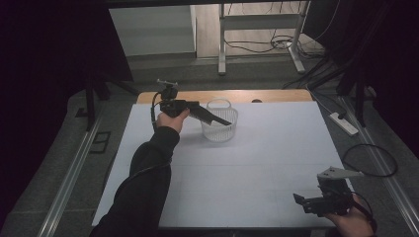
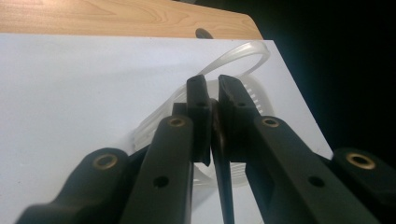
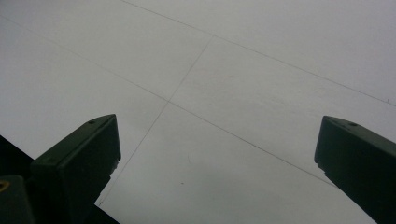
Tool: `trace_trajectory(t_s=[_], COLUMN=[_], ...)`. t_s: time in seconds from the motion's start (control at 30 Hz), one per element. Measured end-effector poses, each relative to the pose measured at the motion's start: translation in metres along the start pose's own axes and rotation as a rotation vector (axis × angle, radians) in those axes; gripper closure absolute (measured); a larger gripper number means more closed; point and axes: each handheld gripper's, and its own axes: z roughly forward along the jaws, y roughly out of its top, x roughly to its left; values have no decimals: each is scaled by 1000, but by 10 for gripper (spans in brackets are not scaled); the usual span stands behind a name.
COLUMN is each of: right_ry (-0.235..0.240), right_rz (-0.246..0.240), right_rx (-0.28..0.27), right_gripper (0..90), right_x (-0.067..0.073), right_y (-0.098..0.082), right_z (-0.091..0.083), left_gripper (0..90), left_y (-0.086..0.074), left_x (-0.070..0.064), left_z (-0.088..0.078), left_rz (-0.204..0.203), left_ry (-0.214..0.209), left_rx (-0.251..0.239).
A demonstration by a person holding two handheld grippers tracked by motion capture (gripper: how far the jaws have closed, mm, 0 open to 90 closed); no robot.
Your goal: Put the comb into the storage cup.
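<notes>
Two grippers work at a white-covered desk (image 1: 257, 163), and we see them far apart from above: the left gripper (image 1: 217, 118) reaches over a clear plastic basket (image 1: 220, 126) near the far edge, while the right gripper (image 1: 309, 202) hovers low at the near right corner.

From the high view we make out the basket's ribbed wall, its looped handle and its place just short of the bare wooden strip (image 1: 222, 95) at the back of the desk. What the left fingers pinch is too small to read there.

We get the closer look from the left gripper view: the left gripper (image 2: 211, 100) has its fingers clenched almost together on a thin dark strip (image 2: 223, 186) that hangs down between them, directly above the basket (image 2: 252, 95), whose pale handle arcs behind the tips. We cannot tell what the strip is.

From the right gripper view we learn what the overhead picture leaves unclear: the right gripper (image 3: 217, 149) has its fingers spread wide, released, with bare desk (image 3: 224, 84) and faint seam lines between them.
</notes>
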Motion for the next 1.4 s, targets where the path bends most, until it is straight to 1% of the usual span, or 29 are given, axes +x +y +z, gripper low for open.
trace_trajectory(t_s=[0.13, 0.3, 0.4, 0.5, 0.63, 0.97, 1.13, 1.4], right_ry=[1, 1, 4, 5, 5, 8, 7, 6], right_rz=[0, -1, -2, -4, -4, -8, -9, -11], right_rx=[0, 0, -1, -2, -3, -4, -3, -2], right_gripper=[5, 5, 5, 5, 5, 5, 5, 5], right_x=[0, 0, 0, 0, 0, 0, 1, 1], right_y=[0, 0, 0, 0, 0, 0, 0, 0], right_z=[0, 0, 0, 0, 0, -1, 0, 0], left_gripper=[808, 775, 745, 734, 695, 624, 589, 554], left_y=[-2, -3, -5, -5, -6, -8, -8, -10], left_x=[3, 6, 7, 8, 8, 8, 8, 8], left_z=[0, 1, 3, 4, 5, 6, 6, 7], left_rz=[-2, 3, 0, 0, 5, 22, 42, 63], left_ry=[14, 48, 57, 65, 80, 107, 131, 156], left_rx=[2, 7, 3, 4, 4, 7, 11, 16])
